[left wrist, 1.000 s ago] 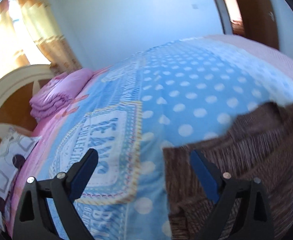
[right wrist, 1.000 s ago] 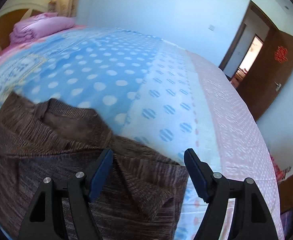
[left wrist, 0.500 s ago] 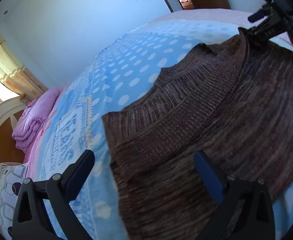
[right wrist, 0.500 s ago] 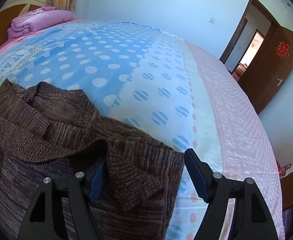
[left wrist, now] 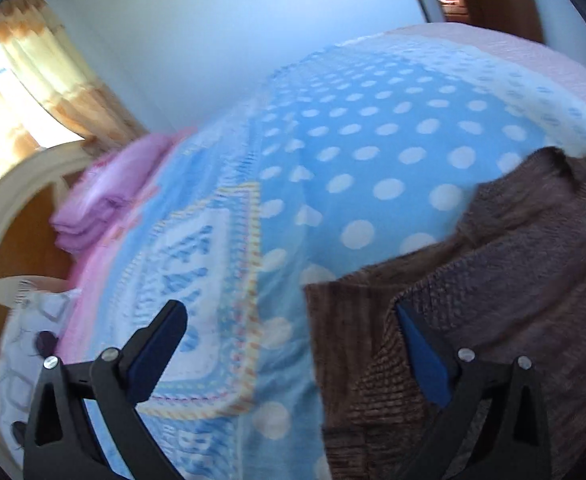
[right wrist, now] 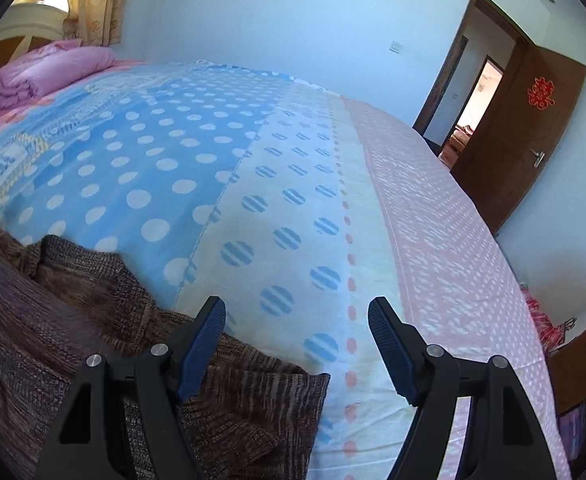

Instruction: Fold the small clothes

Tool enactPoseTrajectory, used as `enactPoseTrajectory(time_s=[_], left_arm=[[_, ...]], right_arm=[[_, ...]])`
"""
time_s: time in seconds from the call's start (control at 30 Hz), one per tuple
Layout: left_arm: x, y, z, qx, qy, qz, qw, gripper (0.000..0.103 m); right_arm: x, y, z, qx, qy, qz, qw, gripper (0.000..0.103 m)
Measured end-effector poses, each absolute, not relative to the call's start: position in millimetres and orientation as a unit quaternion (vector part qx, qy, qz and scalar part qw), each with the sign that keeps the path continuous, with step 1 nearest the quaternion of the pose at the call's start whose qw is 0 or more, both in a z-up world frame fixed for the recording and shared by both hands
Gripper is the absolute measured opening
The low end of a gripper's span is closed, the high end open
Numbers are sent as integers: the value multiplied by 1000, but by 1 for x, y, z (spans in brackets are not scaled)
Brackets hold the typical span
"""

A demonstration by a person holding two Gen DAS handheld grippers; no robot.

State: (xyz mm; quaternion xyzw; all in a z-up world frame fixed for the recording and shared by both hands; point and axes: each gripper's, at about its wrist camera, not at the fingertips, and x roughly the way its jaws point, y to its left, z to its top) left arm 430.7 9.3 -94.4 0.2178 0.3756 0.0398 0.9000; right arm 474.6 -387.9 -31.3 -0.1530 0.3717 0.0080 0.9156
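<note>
- Left wrist view: the left gripper point(left wrist: 289, 322) tilts down over the bedspread point(left wrist: 373, 152), jaws wide, holding nothing; the brown sweater point(left wrist: 493, 280), which filled the view half a second ago, lies right, around the right finger.
- Right wrist view: the right gripper point(right wrist: 297, 322) is spread wide and empty; the sweater point(right wrist: 53, 320) has slid left, off the jaws' gap.

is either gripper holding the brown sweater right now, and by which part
Neither. The left gripper and right gripper are open over the brown sweater, pads not pressing on it.
</note>
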Motion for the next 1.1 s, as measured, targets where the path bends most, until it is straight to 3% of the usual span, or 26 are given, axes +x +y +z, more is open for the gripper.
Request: enactPoseTrajectory(time_s=[0.27,0.43,0.5,0.67,0.8,0.9,1.1], left_arm=[[389,28,-97,281,372,-8,885,103],[402,39,-96,258,390,5,884,103],[416,46,-91,204,413,13,887,103],[448,88,-69,-2,447,15,894,103],[462,123,-76,-107,472,29,875,103],[455,137,-88,-101,470,63,875,103],[410,115,-102,11,447,31,894,103]], right_arm=[[403,-395,-49,-229,378,90,893,74],[387,-369,-87,-368,393,119,834,74],[397,-364,-93,-387,394,106,827,74],[456,-376,-58,-337,344,-11,876,74],[490,-410,-46,-244,381,-58,890,74],[487,-421,-52,-231,389,-62,890,74],[441,-412,-55,-210,384,-11,899,74]])
